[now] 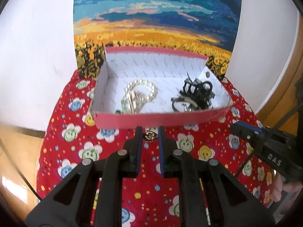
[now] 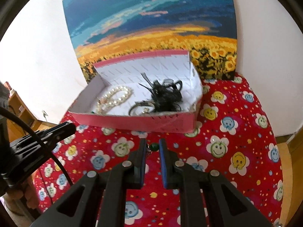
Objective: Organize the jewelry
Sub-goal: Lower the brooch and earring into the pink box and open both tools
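Note:
In the left wrist view my left gripper [image 1: 150,130] is shut on a small gold and dark ornament [image 1: 151,135], held just in front of the pink box [image 1: 151,120]. My right gripper [image 2: 152,142] is shut on a small piece with a green bead [image 2: 154,146] and a bit of metal hanging from it, above the cloth in front of the box [image 2: 170,121]. Inside the white-lined box lie a pearl bracelet [image 1: 149,92], black hair pieces [image 1: 198,90] and metal bangles [image 1: 181,104]. Each gripper shows in the other's view: the right gripper [image 1: 244,132] and the left gripper [image 2: 64,128].
A red cloth with smiley flowers [image 1: 189,143] covers the round table. A sunflower-field painting [image 1: 157,19] leans on the white wall behind the box. Wooden floor [image 1: 19,145] lies past the table's left edge. A black cable [image 2: 49,147] crosses the left of the right wrist view.

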`<state>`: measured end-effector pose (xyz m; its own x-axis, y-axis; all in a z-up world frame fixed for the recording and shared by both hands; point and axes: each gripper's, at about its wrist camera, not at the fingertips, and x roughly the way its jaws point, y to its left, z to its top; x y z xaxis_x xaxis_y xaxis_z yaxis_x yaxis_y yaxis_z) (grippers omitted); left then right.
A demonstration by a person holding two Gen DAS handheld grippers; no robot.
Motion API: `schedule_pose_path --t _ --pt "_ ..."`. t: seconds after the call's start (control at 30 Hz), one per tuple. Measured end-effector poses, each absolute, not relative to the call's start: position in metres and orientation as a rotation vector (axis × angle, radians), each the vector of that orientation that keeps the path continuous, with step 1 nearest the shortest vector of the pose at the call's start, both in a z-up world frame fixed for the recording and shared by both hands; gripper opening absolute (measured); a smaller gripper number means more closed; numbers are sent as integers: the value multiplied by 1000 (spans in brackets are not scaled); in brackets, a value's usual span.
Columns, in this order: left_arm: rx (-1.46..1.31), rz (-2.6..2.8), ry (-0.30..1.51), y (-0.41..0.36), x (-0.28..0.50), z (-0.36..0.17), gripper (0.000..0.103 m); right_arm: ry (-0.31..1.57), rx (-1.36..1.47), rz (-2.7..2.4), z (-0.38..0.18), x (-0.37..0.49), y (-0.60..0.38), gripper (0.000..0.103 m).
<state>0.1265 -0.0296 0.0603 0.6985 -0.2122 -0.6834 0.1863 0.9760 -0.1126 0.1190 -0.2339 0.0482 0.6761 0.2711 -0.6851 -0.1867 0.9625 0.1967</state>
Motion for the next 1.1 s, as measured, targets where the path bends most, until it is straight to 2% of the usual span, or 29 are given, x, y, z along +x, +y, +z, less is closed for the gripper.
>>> schedule_pose_path --t 0.43,0.77,1.1 --pt "-13 -222 729 -39 180 74 8 734 90 265 78 153 -220 15" --pt "-44 -191 797 -40 222 45 8 777 72 241 61 198 -212 15" --pt "-35 -158 840 -37 230 30 9 822 77 228 38 219 -209 16"
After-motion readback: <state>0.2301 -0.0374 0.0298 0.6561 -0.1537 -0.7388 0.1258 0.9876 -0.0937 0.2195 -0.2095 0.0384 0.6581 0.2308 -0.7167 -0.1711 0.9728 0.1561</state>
